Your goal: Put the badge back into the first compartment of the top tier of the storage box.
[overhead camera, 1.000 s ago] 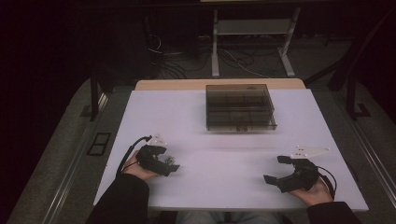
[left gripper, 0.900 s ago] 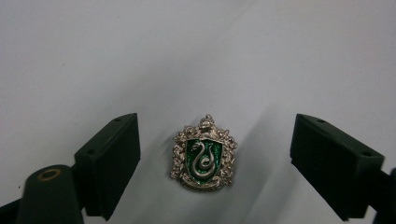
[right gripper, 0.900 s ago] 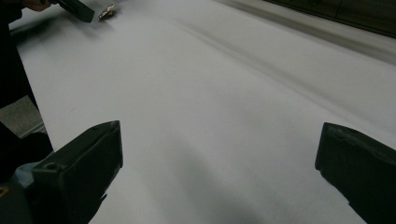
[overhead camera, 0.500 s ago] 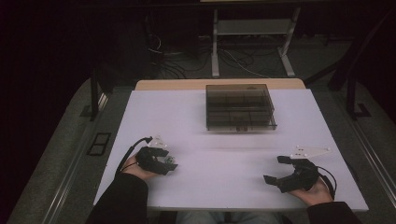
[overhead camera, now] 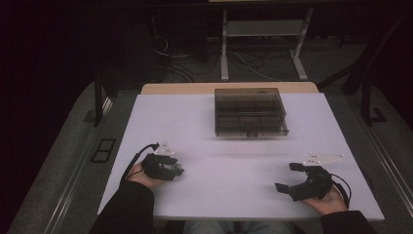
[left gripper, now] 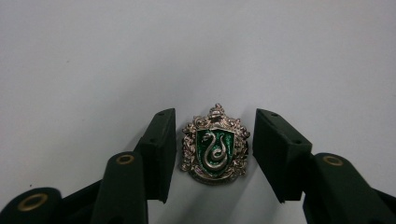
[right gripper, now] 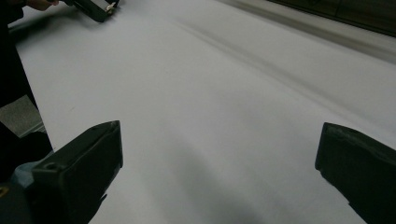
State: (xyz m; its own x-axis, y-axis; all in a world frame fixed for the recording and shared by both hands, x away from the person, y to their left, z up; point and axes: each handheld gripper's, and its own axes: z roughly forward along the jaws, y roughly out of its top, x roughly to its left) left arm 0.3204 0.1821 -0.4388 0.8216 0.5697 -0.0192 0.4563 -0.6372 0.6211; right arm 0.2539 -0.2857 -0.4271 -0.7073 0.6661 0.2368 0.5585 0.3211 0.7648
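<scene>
Closing the left gripper (left gripper: 215, 154) on a badge (left gripper: 215, 144), a green snake crest lying flat on the desk (overhead camera: 234, 165) near its left front; jaws having just been narrowing, now flanking it on both sides, small gaps showing, so not yet gripping. Straddling it squarely, probably for an even pinch on the edges. Resting the right gripper (overhead camera: 292, 178) at the right front, jaws spread wide, empty, likely waiting. Standing well apart at the back: a compartmented box (overhead camera: 250, 112).
</scene>
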